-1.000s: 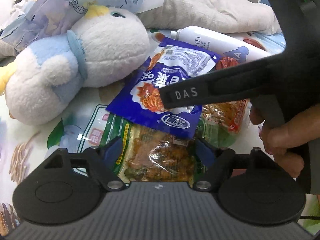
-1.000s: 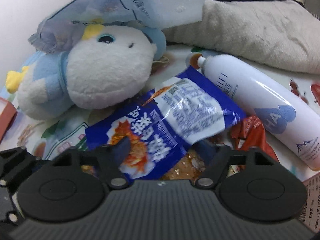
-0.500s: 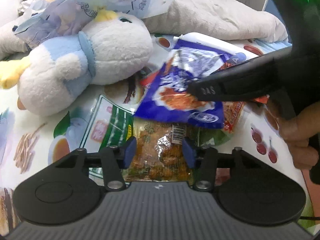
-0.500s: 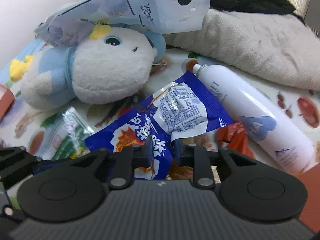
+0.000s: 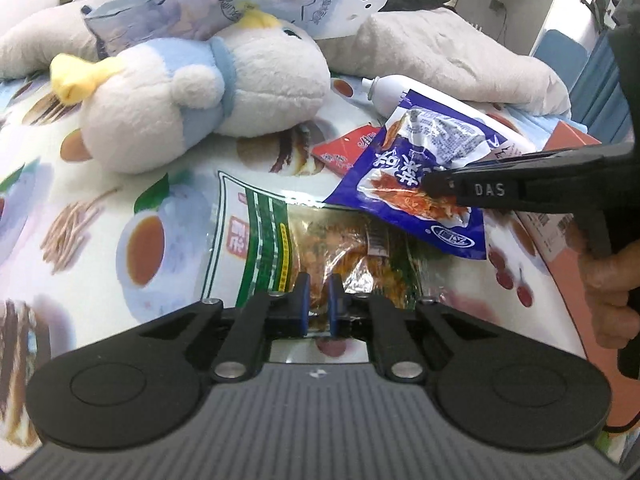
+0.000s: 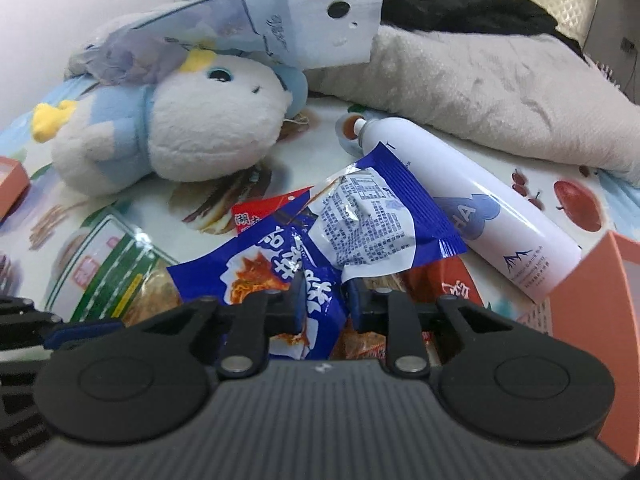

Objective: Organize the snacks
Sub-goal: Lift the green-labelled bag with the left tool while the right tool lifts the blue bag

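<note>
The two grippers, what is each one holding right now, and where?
Right gripper: blue snack packet, pinched at its near end. Left gripper: green-edged clear snack bag, near edge.

I see a sheet printed with tea cups and cakes point(image 5: 132, 236) filling the lower left, a rumpled beige blanket point(image 6: 480, 92) across the upper right, a plain pale wall point(image 6: 60, 8) at upper left, a white panel with a socket point(image 5: 500, 4) top right, bright even light

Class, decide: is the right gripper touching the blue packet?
Touching. The right wrist view shows the right gripper pinching the blue packet between its pads, crumpling the foil.
</note>
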A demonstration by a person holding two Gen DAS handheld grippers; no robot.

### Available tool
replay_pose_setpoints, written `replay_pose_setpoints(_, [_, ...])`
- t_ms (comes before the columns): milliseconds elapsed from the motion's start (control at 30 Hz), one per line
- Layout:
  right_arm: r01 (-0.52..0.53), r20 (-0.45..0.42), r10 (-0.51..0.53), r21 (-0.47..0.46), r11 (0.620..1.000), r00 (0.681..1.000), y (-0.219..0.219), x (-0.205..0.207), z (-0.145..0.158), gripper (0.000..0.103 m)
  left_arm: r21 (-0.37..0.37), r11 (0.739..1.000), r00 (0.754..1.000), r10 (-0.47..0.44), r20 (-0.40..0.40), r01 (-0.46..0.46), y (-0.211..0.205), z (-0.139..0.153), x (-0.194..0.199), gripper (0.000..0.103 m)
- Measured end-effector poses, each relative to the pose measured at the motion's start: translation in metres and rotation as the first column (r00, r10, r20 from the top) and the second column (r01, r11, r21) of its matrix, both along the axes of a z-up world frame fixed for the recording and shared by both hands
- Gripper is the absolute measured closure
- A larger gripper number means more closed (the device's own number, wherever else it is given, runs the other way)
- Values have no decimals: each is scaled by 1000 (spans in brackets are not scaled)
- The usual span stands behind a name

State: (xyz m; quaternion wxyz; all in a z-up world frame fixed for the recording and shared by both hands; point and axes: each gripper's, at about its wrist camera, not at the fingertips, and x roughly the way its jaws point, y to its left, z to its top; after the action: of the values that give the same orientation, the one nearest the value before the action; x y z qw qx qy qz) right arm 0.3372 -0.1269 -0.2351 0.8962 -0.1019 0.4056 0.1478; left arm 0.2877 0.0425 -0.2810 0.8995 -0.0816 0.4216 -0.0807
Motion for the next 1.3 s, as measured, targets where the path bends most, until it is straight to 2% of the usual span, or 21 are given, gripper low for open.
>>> replay_pose_setpoints(200, [0,68,1,-10,1000,998,-1,-31,10,79,-44,999,999,21,36,-19,4,-4,-20,94])
replay_pose_setpoints(267, [-2,91,4,-23,1000,996,-3,-44,12,79,-77,996,998,55,33,-53,10,-5,-28,94])
replay_pose_setpoints(400, [29,66,-26,-43,999,998,-9,-63,14,79,-166,979,993,118,6,-115,21,1,-44,94])
replay_pose_setpoints(533, [59,82,-53,-84,995,995,-14,-68,5,79,-171,976,989,145,40,-136,33,8,-50,93])
replay_pose_setpoints(600, [68,64,-63,-88,994,996,-15,-67,0,79,-183,971,986,163,36,-154,41,9,-49,82])
replay_pose_setpoints(667, [63,62,-57,-96,993,996,-15,-67,-4,79,-182,966,981,193,31,-184,50,11,-48,38])
replay_pose_setpoints(700, [61,61,-55,-99,993,997,-14,-67,-7,79,-176,963,976,213,47,-202,55,11,-50,32])
replay_pose_setpoints(767, [63,50,-58,-95,994,997,-15,-66,-11,79,-182,960,973,225,55,-211,62,8,-50,31])
replay_pose_setpoints(867, [55,43,-51,-89,994,998,-16,-64,-14,78,-280,939,977,213,21,-199,71,-3,-42,32])
replay_pose_setpoints(967, [50,43,-47,-92,995,998,-14,-64,-17,78,-326,930,983,182,5,-170,66,-13,-32,32])
replay_pose_setpoints(1100, [40,32,-38,-85,996,999,-15,-65,-20,78,-407,904,990,141,-5,-130,54,-22,-18,31])
replay_pose_setpoints(1300, [48,19,-47,-54,997,999,-19,-66,-20,78,-345,932,992,124,22,-109,31,-22,3,31])
